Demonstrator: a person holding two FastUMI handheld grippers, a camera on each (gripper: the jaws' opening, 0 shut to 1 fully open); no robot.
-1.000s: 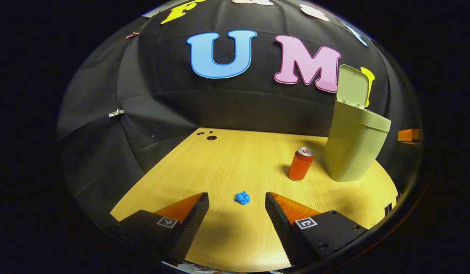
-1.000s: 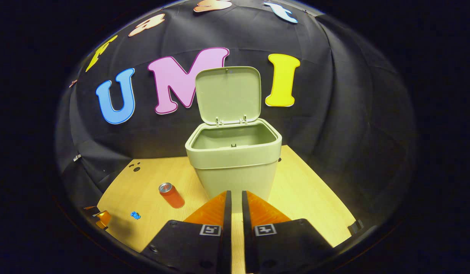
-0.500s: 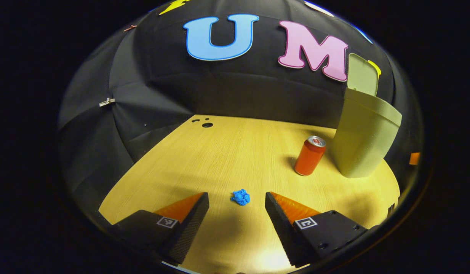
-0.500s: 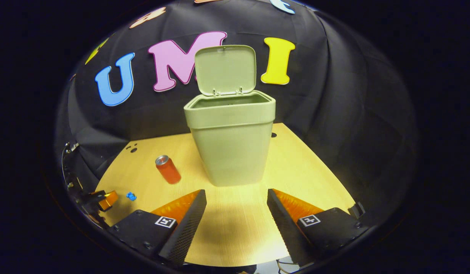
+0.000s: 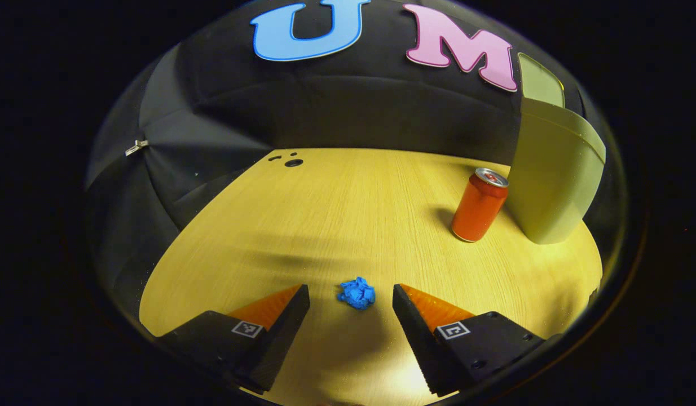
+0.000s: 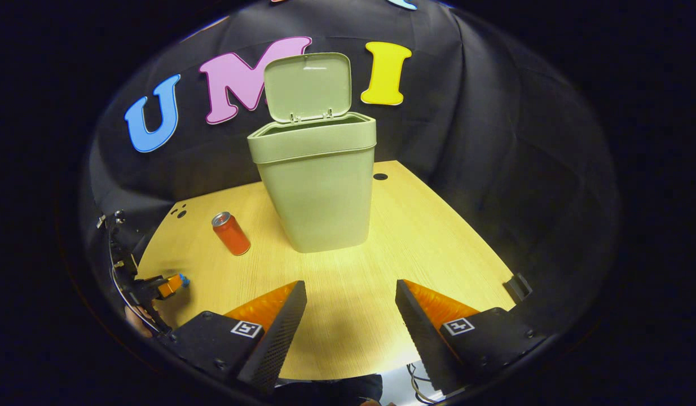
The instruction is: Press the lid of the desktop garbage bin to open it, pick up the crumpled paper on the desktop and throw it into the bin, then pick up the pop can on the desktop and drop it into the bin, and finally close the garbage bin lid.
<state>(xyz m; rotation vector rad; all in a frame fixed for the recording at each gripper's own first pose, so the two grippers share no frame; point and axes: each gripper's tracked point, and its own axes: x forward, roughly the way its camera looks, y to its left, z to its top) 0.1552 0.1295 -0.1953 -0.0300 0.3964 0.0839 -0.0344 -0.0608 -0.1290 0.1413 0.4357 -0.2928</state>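
Left gripper view: the left gripper (image 5: 351, 316) has its fingers spread wide over a wooden table (image 5: 337, 214), holding nothing. A blue crumpled paper (image 5: 356, 293) lies on the table between the fingertips, touching neither. An orange pop can (image 5: 479, 204) stands upright beside the green garbage bin (image 5: 554, 180).

Right gripper view: the right gripper (image 6: 351, 316) is also wide open and empty, facing the bin, whose lid (image 6: 307, 85) stands raised.

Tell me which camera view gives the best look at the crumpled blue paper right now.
The left gripper view. The crumpled paper lies on the wooden desktop, close up, between the open left gripper's fingertips. In the right gripper view it is only a small blue speck at the far-off left gripper's tip.
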